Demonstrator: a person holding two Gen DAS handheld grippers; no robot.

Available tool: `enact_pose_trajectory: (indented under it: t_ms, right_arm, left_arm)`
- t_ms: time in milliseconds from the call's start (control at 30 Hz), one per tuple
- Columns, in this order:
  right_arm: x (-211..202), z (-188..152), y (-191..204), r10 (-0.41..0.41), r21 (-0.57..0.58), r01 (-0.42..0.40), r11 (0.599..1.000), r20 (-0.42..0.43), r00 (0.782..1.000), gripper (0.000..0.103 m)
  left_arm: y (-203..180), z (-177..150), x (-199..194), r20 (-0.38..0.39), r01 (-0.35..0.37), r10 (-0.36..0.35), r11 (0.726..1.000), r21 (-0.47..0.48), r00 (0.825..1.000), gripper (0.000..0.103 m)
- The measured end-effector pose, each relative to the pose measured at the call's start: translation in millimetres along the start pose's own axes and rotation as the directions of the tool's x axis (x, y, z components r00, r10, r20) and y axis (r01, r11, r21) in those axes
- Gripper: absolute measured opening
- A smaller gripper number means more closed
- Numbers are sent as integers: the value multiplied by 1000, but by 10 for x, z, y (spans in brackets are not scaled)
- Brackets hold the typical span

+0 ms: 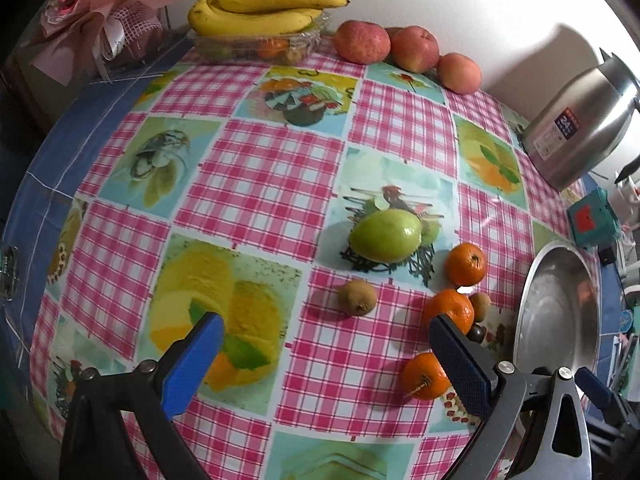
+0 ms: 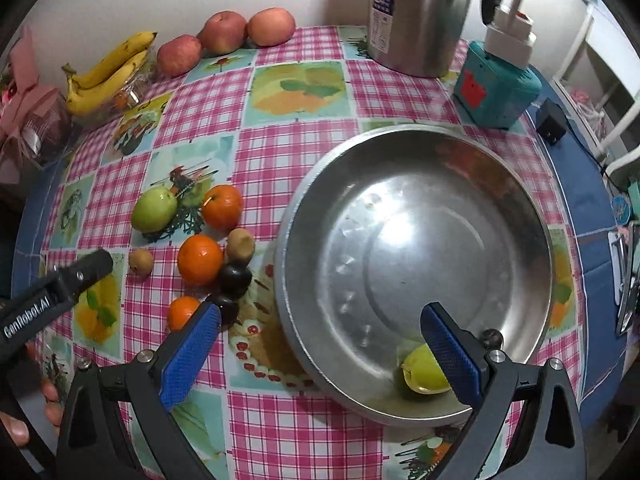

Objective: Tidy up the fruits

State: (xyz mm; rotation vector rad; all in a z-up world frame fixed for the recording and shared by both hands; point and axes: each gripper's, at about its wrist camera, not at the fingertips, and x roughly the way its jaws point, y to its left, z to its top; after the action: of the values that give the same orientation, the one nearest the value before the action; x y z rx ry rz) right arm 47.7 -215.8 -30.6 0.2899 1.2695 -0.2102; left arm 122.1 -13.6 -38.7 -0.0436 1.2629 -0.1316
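Nearest the lens, the right gripper (image 2: 320, 332) has its blue pads (image 2: 188, 354) spread wide and empty over the near rim of the steel basin (image 2: 500, 280), where one yellow-green fruit (image 2: 424, 372) already lies just beside the right pad. The left gripper (image 1: 326, 334) is equally wide and holds nothing, hovering over the checked tablecloth (image 1: 256, 176) with a kiwi (image 1: 357, 297) a little ahead of its fingers. The loose fruit clusters left of the basin: a green apple (image 2: 154, 208), three mandarins (image 2: 222, 207) (image 2: 199, 259) (image 2: 182, 312), a second kiwi (image 2: 240, 245) and two dark plums (image 2: 235, 280) packed touching one another. That crowding is the likely trouble, I judge: closing on one mandarin could nudge its round neighbours, and they would roll freely on the slick cloth. The nearest mandarin and lower plum sit close to the basin wall, so a wide finger could knock the rim. The two grippers are near each other; reaching for the same cluster risks a clash. The far left of the table is open, offering the left tool clear room, while the kettle (image 2: 420, 16) and teal box (image 2: 496, 92) crowd only the far right. Bananas (image 1: 260, 10) and red apples (image 1: 362, 42) lie well apart at the far edge.
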Motion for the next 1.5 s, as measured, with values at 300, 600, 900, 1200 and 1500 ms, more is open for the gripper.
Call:
enact_pose_trajectory:
  t_ms: [300,600,900,1200,1500]
  right_arm:
    - [58,-9,-49,24,20,-23,1000,-21,999,100]
    - [56,-2,-117,40,42,-39,998,-18,999,100]
    - [40,1,-168,41,64,-41,997,-8,999,100]
    - [43,3,-172,42,68,-41,997,-6,999,100]
    - [53,2,-156,41,65,-41,997,-8,999,100]
  left_arm:
    - [-167,-89,66,1,11,-11,999,38,1000,103]
    - [-268,-193,234,-87,75,-72,997,32,994,102]
    - [-427,-295,279,-142,155,-146,986,58,979,78]
    - [-620,-372,319,-175,166,-142,978,128,974,61]
    - [-751,-397,416,-180,132,-100,975,178,979,50]
